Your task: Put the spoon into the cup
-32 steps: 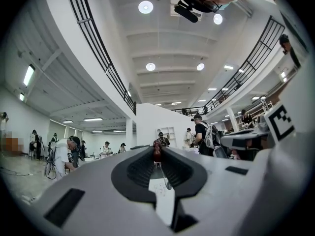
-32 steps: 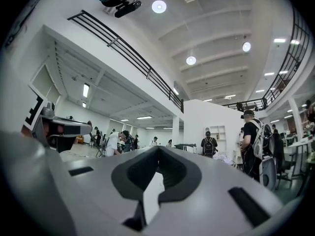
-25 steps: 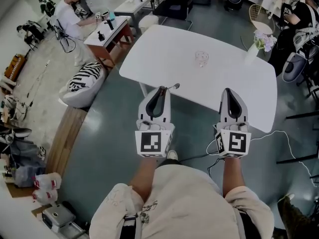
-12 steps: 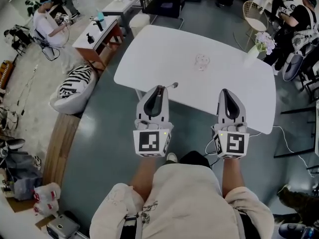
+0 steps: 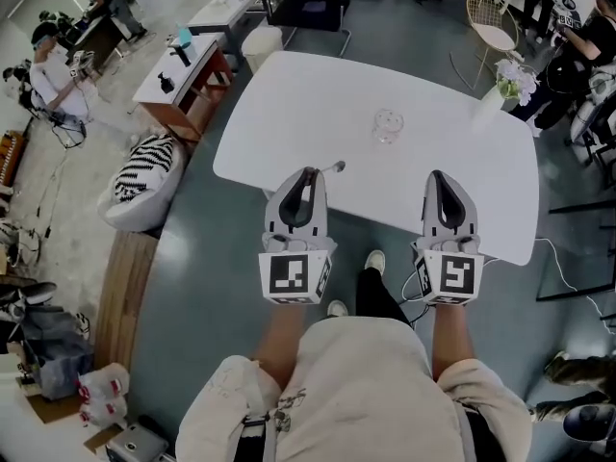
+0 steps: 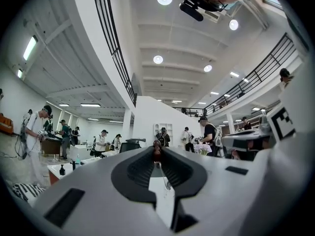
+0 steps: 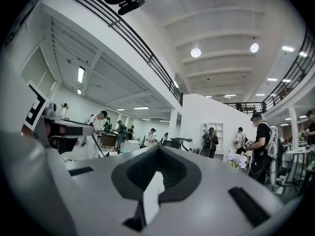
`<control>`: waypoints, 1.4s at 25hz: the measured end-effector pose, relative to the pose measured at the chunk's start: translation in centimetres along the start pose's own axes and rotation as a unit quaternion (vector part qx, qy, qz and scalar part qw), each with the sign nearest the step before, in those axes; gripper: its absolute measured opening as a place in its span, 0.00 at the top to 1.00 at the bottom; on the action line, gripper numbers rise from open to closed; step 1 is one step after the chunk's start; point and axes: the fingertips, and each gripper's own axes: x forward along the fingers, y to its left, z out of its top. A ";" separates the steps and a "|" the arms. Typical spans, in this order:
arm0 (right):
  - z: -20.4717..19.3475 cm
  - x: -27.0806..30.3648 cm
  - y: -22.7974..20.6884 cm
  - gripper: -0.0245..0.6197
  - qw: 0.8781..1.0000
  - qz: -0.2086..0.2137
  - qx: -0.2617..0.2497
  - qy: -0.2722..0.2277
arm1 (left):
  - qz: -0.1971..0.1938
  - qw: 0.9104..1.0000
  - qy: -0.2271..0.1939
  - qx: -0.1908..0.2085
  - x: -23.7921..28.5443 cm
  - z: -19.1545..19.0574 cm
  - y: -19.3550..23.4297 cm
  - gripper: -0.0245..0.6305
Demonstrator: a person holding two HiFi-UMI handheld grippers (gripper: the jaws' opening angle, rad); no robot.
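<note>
A clear glass cup stands near the middle of the white table. My left gripper hovers over the table's near edge, shut on a small metal spoon that sticks out to the right of the tips. In the left gripper view the jaws meet on a thin dark piece of the spoon. My right gripper is level with it further right, shut with nothing in it; in the right gripper view its tips touch. The cup lies ahead, between the two grippers.
A vase of pale flowers stands at the table's far right corner. A striped beanbag and a small brown table are on the left. A chair and several people are around the room's edges.
The person has stepped forward: the table has drawn nearer and both grippers now reach over its near edge. The spoon stays in the left gripper.
</note>
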 end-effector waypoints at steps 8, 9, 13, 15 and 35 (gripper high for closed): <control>-0.6 6.7 -6.7 0.98 1.000 -0.007 0.017 -0.010 | -0.012 1.000 0.002 0.020 9.5 0.6 -2.0 0.90; -0.8 7.7 -7.8 0.98 1.000 -0.010 0.019 -0.011 | -0.013 1.000 0.003 0.023 11.0 0.6 -2.3 0.90; -2.3 10.7 -11.8 0.98 0.999 -0.020 0.032 -0.012 | -0.025 0.999 0.008 0.033 16.1 -0.1 -4.0 0.90; -3.3 12.1 -13.7 0.98 0.999 -0.023 0.037 -0.011 | -0.029 0.999 0.011 0.036 18.4 -0.6 -4.9 0.90; -11.6 22.6 -22.9 0.98 0.996 -0.002 0.076 0.042 | -0.017 0.996 0.091 0.010 32.0 -8.5 -7.1 0.90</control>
